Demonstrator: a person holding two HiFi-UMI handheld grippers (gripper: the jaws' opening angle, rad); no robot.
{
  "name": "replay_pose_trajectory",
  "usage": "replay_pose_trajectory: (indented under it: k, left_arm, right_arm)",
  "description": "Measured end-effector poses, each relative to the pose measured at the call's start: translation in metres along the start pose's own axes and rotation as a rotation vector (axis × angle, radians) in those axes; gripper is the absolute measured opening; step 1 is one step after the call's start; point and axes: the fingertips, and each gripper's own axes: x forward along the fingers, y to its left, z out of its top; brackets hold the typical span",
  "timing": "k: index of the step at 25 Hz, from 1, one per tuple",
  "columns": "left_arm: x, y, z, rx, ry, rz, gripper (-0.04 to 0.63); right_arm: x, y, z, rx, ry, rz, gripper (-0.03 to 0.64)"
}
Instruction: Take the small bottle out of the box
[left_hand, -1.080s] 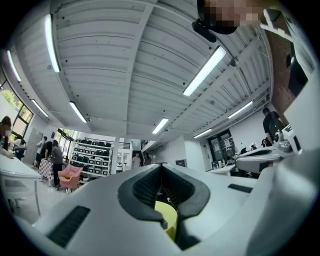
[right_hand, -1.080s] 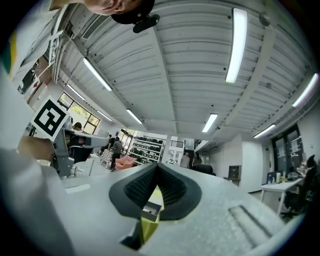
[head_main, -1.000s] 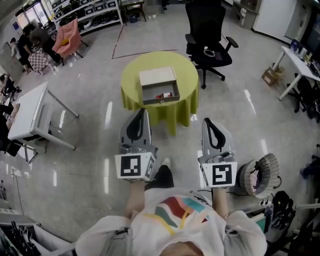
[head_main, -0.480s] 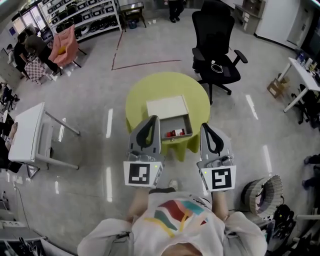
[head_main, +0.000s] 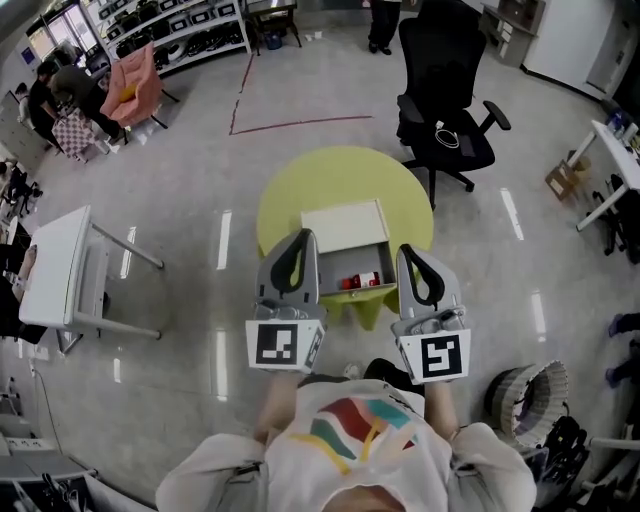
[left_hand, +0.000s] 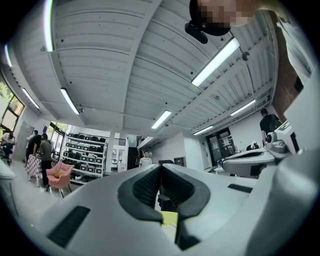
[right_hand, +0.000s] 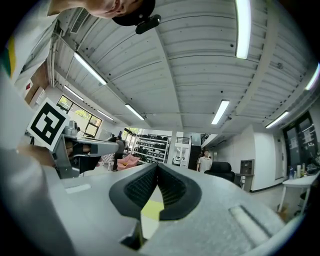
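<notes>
An open grey box (head_main: 352, 262) with its pale lid (head_main: 344, 226) folded back sits on a round table with a yellow-green cloth (head_main: 300, 195). Small red and white items (head_main: 359, 281) lie inside it; I cannot tell which is the small bottle. My left gripper (head_main: 300, 240) is held up in front of the box's left side, its jaws shut and empty. My right gripper (head_main: 408, 252) is level with the box's right side, also shut on nothing. Both gripper views point up at the ceiling, with the left gripper (left_hand: 160, 167) and the right gripper (right_hand: 157, 167) closed tip to tip.
A black office chair (head_main: 447, 88) stands behind the table at the right. A white table (head_main: 55, 268) is at the left, with a pink chair (head_main: 130, 80), shelves and people beyond it. A round wire basket (head_main: 528, 398) sits on the floor at the lower right.
I have come closer to the table: it and the box have slid down the view toward me, and the box now lies between the two gripper tips. Both grippers stayed shut.
</notes>
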Motion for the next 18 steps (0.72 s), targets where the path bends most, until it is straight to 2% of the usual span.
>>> replay_pose_trajectory:
  k: [5, 11, 18]
  left_arm:
    - [0.012, -0.001, 0.004, 0.017, -0.007, 0.023, 0.017]
    - [0.023, -0.007, 0.011, 0.035, -0.025, 0.053, 0.017]
    - [0.036, -0.017, 0.01, 0.055, -0.031, 0.068, 0.017]
  right_arm:
    - [0.013, -0.013, 0.005, 0.008, -0.036, 0.015, 0.005]
    - [0.027, -0.018, 0.009, 0.011, -0.058, 0.081, 0.005]
    - [0.03, -0.03, 0.002, 0.022, -0.055, 0.113, 0.005]
